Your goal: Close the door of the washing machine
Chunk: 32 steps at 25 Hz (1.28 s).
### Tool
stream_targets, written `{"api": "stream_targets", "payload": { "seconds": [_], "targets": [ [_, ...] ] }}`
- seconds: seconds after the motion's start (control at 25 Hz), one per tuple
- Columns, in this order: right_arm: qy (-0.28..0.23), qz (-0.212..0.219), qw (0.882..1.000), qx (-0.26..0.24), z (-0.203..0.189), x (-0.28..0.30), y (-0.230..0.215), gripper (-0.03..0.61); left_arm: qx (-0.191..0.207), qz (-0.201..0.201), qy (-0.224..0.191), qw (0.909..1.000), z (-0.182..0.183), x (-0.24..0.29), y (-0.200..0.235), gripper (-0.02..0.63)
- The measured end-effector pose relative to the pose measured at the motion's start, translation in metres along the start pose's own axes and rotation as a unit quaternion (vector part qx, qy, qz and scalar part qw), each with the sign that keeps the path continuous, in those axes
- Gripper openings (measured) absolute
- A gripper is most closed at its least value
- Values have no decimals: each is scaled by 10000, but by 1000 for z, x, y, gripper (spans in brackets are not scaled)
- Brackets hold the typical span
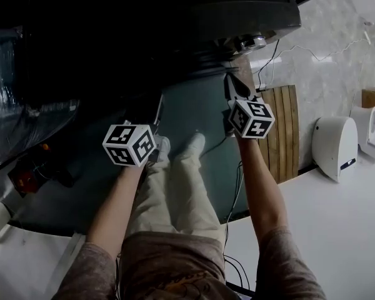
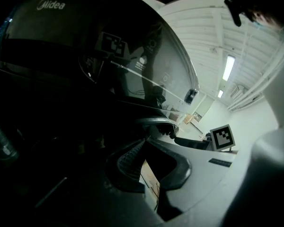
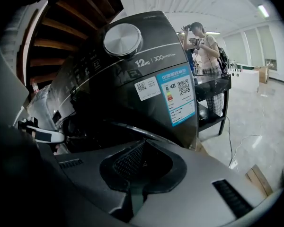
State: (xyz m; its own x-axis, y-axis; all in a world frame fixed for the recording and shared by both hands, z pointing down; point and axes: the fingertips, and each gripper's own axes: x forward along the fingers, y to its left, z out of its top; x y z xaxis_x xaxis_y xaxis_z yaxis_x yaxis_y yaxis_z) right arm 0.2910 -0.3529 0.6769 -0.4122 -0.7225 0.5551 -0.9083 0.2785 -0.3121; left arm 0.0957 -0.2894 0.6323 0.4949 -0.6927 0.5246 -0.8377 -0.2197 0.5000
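Left gripper (image 2: 144,139) and right gripper (image 3: 143,142), both clenched on nothing, held out at the dark washing machine (image 3: 132,74).

The machine's curved glass door (image 2: 146,65) rises close ahead of the left gripper; I can't tell whether they touch. The right gripper faces the silver knob (image 3: 123,39) and the stickers (image 3: 177,98) below it. Whatever sits inside the machine is lost in darkness.

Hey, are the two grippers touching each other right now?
Apart. The head view shows the left gripper and the right gripper well separated, with the person's shoes showing in the gap between them.
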Motion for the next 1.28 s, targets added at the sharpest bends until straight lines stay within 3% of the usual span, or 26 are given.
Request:
{"api": "stream_targets", "payload": {
  "seconds": [0.96,1.12,1.28],
  "targets": [
    [308,452,9968,-590,7,4,-1,-8,-10,158,-64,9999,0,12,-4,0],
    [181,380,9987,-295,19,-21,13,-8,102,203,-73,9997,11,-7,-11,1],
    [-214,436,9988,-82,63,-57,33,-8,244,63,-304,9992,48,-28,-37,2]
  ]
}}
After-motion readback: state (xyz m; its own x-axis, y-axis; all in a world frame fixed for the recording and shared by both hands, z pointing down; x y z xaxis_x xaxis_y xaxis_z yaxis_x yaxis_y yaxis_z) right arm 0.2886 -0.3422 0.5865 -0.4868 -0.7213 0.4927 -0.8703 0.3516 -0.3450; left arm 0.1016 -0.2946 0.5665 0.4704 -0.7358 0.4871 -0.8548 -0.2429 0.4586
